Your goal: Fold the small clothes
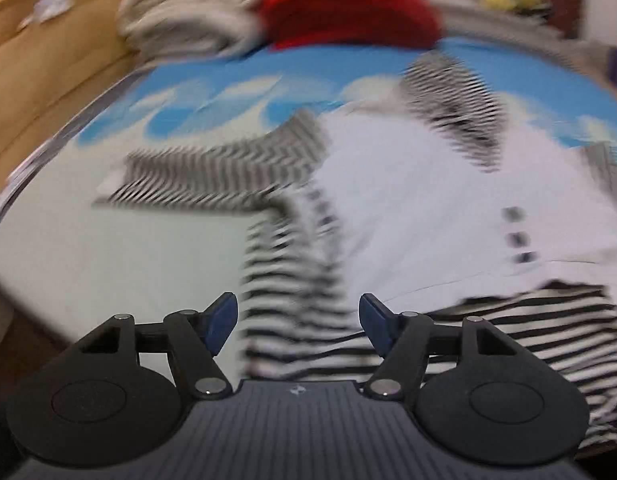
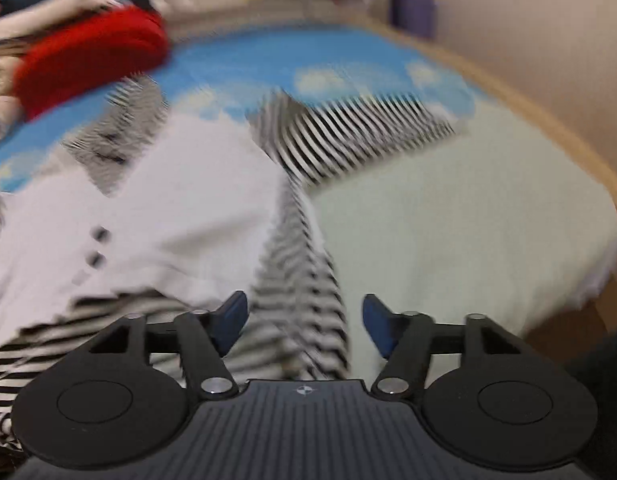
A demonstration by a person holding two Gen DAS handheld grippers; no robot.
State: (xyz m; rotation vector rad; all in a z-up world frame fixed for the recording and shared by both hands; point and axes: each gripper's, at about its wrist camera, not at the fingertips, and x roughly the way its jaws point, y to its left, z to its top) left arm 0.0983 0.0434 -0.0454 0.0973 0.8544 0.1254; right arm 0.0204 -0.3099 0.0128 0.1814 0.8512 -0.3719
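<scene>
Since it is soft, light knitwear, the small black-and-white striped top with a plain white front panel [image 1: 408, 200] should drape limply and slide easily; its hem corners or sleeve cuffs look the best holds; it lies spread on the pale sheet of the blue cloud-print bed [image 1: 108, 248], just beyond both claws; the left gripper [image 1: 298, 326] and right gripper [image 2: 304, 326] gape, holding nothing, each over a striped side edge; both views are blurred.
</scene>
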